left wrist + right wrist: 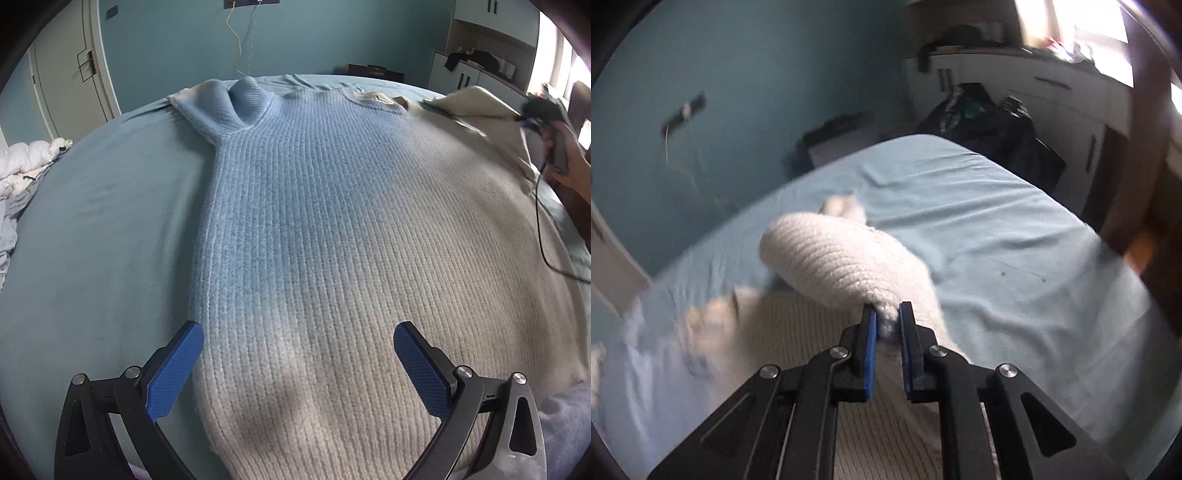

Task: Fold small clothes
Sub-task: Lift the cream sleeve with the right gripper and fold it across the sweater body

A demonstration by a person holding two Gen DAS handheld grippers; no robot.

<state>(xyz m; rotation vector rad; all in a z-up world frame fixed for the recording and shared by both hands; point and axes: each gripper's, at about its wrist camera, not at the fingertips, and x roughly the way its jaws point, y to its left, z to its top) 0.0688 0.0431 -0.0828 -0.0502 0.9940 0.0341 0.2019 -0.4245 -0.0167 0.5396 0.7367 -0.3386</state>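
A knit sweater (314,229), blue fading to cream, lies flat on the bed. Its left sleeve (225,107) is bunched at the far left. My left gripper (297,334) is open, hovering over the sweater's near cream hem, one finger at its left edge. My right gripper (887,319) is shut on the cream right sleeve (831,258) and holds it lifted above the sweater's body. That gripper also shows in the left wrist view (543,110), with the raised sleeve (476,103) beside it.
The bed has a light blue sheet (92,221) (1015,240). A white duvet (26,162) is piled at the left edge. A black cable (543,236) trails over the right side. White cabinets (1052,110) and dark bags (990,125) stand beyond the bed.
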